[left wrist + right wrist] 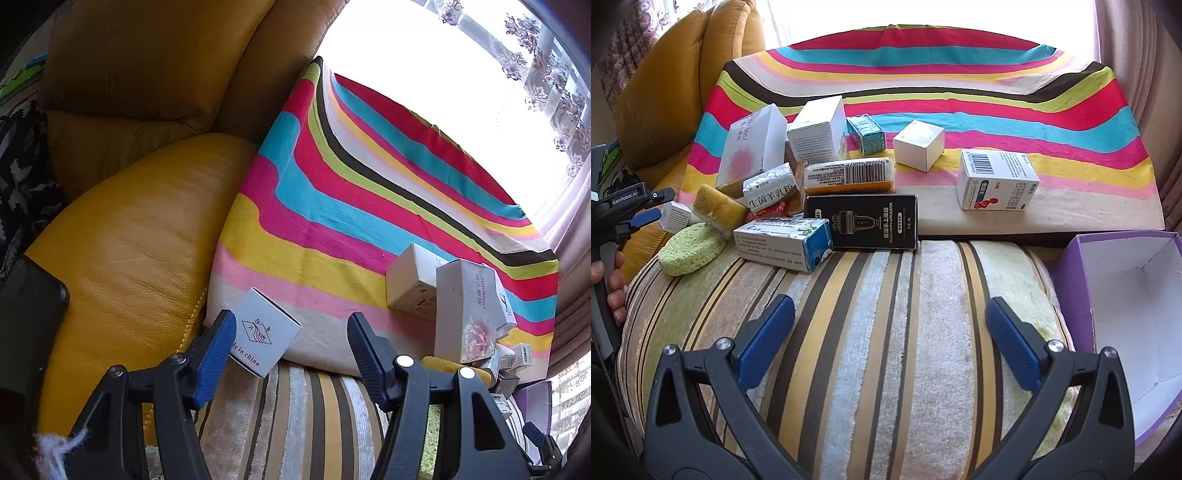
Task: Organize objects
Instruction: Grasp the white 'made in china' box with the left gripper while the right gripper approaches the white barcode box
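A small white box [266, 332] printed "made in china" stands tilted at the edge of the rainbow-striped cloth [332, 192]. It sits between the fingers of my left gripper [291, 317], against the left pad [218, 343] and clear of the right one, so the gripper is open. In the right wrist view the same box [676, 216] shows beside the left gripper's blue finger [646, 218]. My right gripper [890, 301] hangs wide open over the striped cushion [886, 369], holding nothing. An open purple box [1067, 280] with a white inside stands at the right.
A pile lies on the cloth: a pink-flowered box [753, 147], white boxes [816, 129], a teal box [866, 133], a medicine box [997, 181], a black box [862, 221], a blue-white box [783, 243] and green [692, 251] and yellow sponges [718, 206]. A yellow leather armchair [129, 240] is to the left.
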